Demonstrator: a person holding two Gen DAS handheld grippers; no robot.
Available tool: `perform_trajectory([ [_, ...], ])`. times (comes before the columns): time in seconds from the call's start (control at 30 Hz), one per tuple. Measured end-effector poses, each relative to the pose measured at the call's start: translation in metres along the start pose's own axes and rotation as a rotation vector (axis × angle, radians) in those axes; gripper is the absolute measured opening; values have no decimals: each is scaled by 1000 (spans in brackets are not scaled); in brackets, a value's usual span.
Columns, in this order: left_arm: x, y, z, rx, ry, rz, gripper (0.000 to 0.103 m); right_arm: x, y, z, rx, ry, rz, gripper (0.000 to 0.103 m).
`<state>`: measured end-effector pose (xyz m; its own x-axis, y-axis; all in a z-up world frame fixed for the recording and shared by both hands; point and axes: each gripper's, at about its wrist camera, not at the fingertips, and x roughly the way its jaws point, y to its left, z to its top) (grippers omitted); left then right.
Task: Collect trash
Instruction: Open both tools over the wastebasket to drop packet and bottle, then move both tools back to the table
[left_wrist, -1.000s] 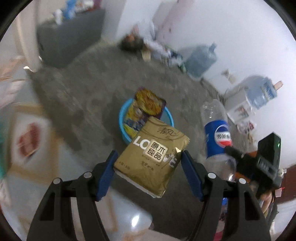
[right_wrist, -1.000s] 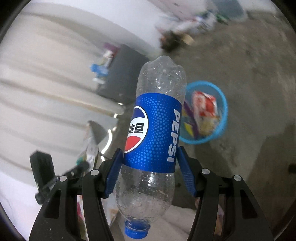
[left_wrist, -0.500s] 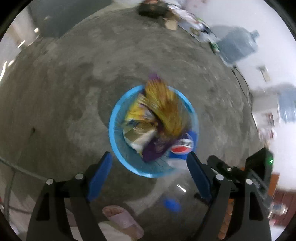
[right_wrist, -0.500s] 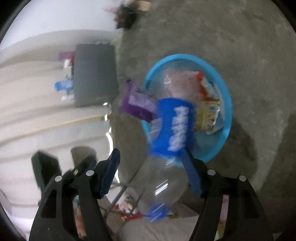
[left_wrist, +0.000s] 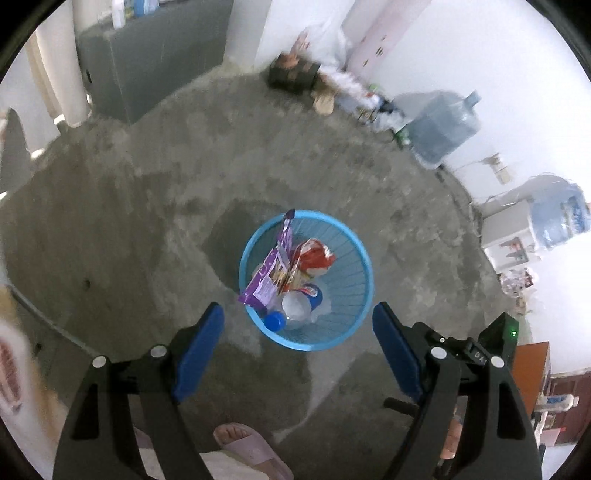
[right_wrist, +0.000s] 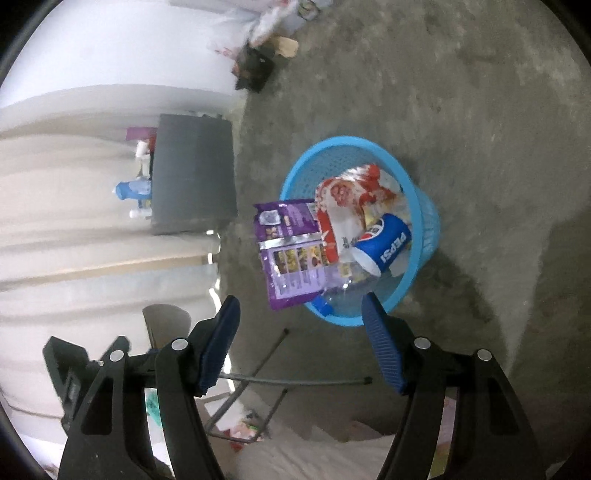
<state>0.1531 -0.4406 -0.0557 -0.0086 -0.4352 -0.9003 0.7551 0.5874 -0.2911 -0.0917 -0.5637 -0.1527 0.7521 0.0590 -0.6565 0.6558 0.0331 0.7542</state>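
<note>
Both grippers have let go of their loads since a second ago: the gold packet that the left gripper (left_wrist: 297, 349) held and the Pepsi bottle (right_wrist: 373, 254) that the right gripper (right_wrist: 300, 341) held have dropped away, and both sets of jaws now stand wide apart with nothing between them, hovering above the blue trash basket (left_wrist: 356, 330).

The bottle lies in the basket, cap end towards the near rim, its blue label showing in the right wrist view. Beside it sits a red-and-white snack bag (right_wrist: 345, 205), and a purple snack packet (right_wrist: 290, 251) leans half over the rim, sticking out on one side. The gold packet cannot be made out among the contents.

By my reading this round of collecting is done; what is left is any litter still lying about, and perhaps nudging the purple packet fully in, since it looks likely to tip out.

Around the basket the concrete floor (left_wrist: 147, 229) is bare. A heap of clutter (left_wrist: 314, 79) lies against the far wall near two large water jugs (left_wrist: 443, 129), a grey cabinet (right_wrist: 194, 184) stands by the curtain, and thin metal rods (right_wrist: 288, 380) lie on the floor below the right gripper. The person's slippered foot (left_wrist: 251, 448) is just beneath the left gripper.
</note>
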Motion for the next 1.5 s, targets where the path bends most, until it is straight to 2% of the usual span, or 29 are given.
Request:
perform_trajectory([
  [0.13,-57,3,-28,50,-96,-1,80,-12,27,-21,-95,-23,-1,65],
  [0.2,-82,9,-45,66,-152,11,80,-17,46,-38,-182,-42,-10,65],
  [0.3,-119,26,-78,58,-246,54,80,-15,70,-63,-326,-58,-68,67],
  [0.4,-148,52,-114,5,-321,111,80,-9,92,-88,-455,-34,-100,67],
  [0.63,-209,117,-194,-151,-467,226,80,-10,155,-136,-743,-12,-58,67],
  [0.9,-256,181,-258,-312,-597,341,80,8,211,-192,-931,52,20,67],
  [1.2,-278,250,-284,-440,-675,412,80,57,267,-247,-1050,144,67,67],
  [1.37,-275,282,-277,-492,-669,378,80,93,299,-276,-1116,184,68,67],
  [1.5,-265,305,-260,-496,-646,376,75,128,317,-288,-1133,208,44,67],
])
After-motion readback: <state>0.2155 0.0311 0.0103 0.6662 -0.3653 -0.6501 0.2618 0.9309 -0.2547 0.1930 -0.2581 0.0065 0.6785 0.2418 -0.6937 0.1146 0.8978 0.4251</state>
